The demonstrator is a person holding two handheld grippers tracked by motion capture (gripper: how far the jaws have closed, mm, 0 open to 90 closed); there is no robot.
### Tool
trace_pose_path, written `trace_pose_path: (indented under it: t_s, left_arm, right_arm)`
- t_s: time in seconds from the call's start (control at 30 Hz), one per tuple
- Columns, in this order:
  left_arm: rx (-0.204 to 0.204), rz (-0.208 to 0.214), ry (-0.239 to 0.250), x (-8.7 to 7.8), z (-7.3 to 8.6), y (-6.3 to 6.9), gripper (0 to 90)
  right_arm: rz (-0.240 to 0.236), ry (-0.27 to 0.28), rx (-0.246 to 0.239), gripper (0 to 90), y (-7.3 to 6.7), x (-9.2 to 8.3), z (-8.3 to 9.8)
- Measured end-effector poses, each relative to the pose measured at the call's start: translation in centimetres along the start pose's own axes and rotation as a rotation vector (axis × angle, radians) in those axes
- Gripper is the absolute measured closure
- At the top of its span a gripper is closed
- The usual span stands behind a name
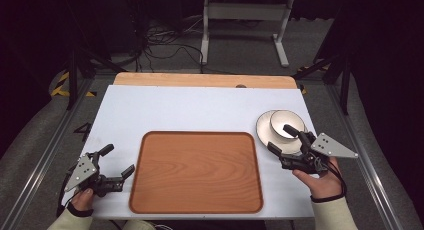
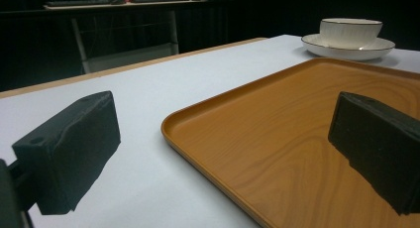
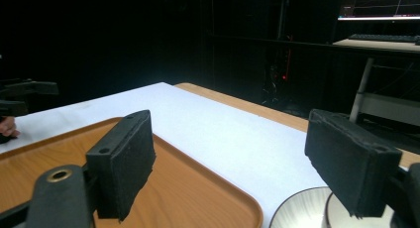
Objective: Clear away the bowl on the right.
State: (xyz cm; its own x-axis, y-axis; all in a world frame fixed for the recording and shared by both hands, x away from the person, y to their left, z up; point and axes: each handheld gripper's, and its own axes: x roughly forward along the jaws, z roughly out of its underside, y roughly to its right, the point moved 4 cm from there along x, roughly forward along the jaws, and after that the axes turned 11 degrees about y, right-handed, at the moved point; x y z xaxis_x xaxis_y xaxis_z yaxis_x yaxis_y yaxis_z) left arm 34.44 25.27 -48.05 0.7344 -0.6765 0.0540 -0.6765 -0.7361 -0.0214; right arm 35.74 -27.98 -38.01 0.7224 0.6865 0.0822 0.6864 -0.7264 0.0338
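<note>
Because the bowl point(image 1: 287, 125) sits loose inside the saucer point(image 1: 265, 131) rather than fixed to it, we judge the main hazard to be a grasp that takes one piece and drags the other. If our right claw point(image 1: 284, 138) closes on the bowl rim off-centre, the bowl may tip and slide against the saucer, or chip the thin rim. A pinch on the saucer edge alone could let the bowl shift as the pair is lifted. The stack also stands near the right edge of the table point(image 1: 190, 110), so a sideways push from either jaw could move it toward that edge. A second hazard is the raised lip of the wooden tray point(image 1: 196, 172): a low carry from the saucer toward the tray could catch on that lip.

Our right claw is spread wide and grips nothing. One jaw hangs over the bowl and the other over the near side of the saucer; we cannot tell from the high view whether either jaw touches the ware. In the right gripper view the saucer point(image 3: 302, 208) lies below, between the jaws.

Our left claw point(image 1: 118, 162) is likewise spread wide and holds nothing. It hovers just beside the left edge of the tray, well apart from the bowl and saucer, which stand on the table just beyond the tray's far right corner.
</note>
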Motion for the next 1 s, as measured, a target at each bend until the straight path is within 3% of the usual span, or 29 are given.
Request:
trace_pose_path:
  t_s: [1.0]
  left_arm:
    - [-0.001, 0.0, 0.0, 0.0, 0.0, 0.0, 0.2]
  right_arm:
    - [0.08, -0.049, 0.008, 19.7, 4.8, 1.9, -0.7]
